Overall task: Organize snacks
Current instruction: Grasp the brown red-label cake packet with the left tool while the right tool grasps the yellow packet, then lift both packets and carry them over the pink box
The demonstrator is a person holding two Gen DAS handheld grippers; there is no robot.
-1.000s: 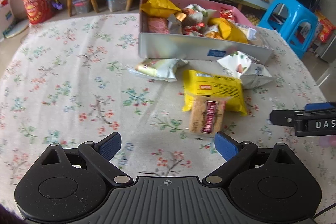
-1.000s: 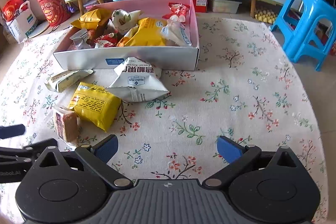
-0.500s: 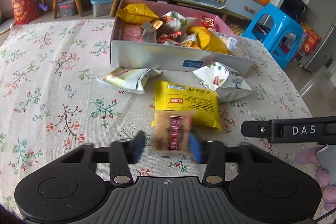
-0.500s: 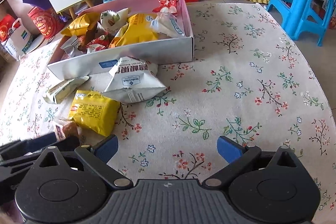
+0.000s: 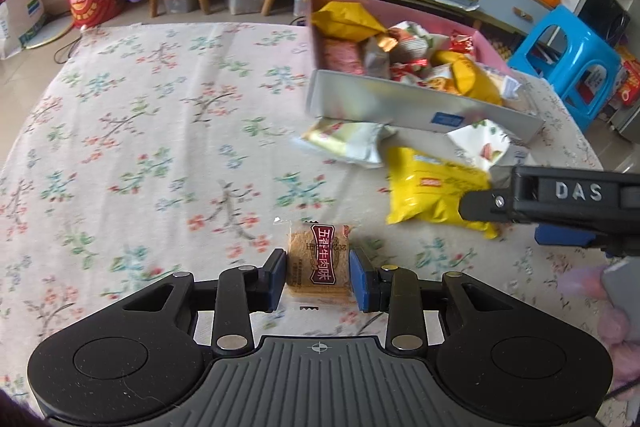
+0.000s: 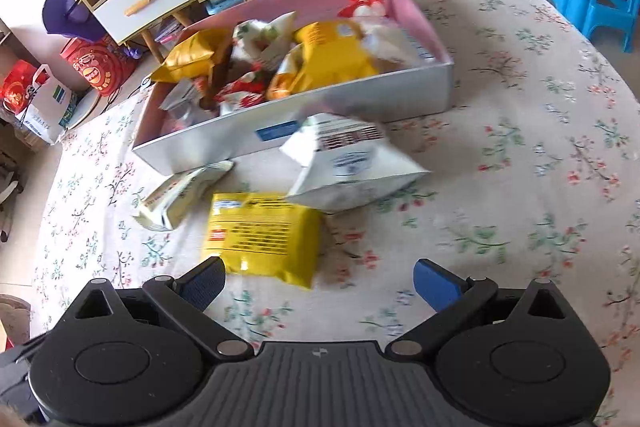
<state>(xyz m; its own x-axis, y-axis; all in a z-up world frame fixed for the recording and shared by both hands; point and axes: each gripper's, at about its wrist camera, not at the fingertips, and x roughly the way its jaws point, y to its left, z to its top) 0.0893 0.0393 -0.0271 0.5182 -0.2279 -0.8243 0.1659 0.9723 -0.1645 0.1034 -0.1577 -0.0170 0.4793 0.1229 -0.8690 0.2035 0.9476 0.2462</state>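
A desk (image 5: 132,131) covered in a floral cloth holds a long snack box (image 5: 400,103), white outside and pink inside, already heaped with packets.

The left hand-held gripper (image 5: 318,273) has its two blue pads (image 5: 357,281) pressed against the sides of a small biscuit packet (image 5: 318,263) with a dark red label. Its jaws have just been closing, and the packet now sits clamped between them. The packet's long axis runs away from the gripper, along the fingers. It seems lifted just clear of the cloth, though the view does not settle that.

From this gripper the box lies ahead and to the right, with its long side angled across the view. Three loose packets lie between the gripper and the box: a yellow packet (image 5: 436,187), a pale green packet (image 5: 348,141) and a white packet (image 5: 482,145) resting against the box wall.

The right hand-held gripper (image 6: 318,285) is wide open and holds nothing. In its own view the yellow packet (image 6: 260,233) lies just ahead, its near edge close to the left pad, long axis running crosswise. This is the nearer hand for it. The white packet (image 6: 352,167) sits just beyond, touching the yellow packet.
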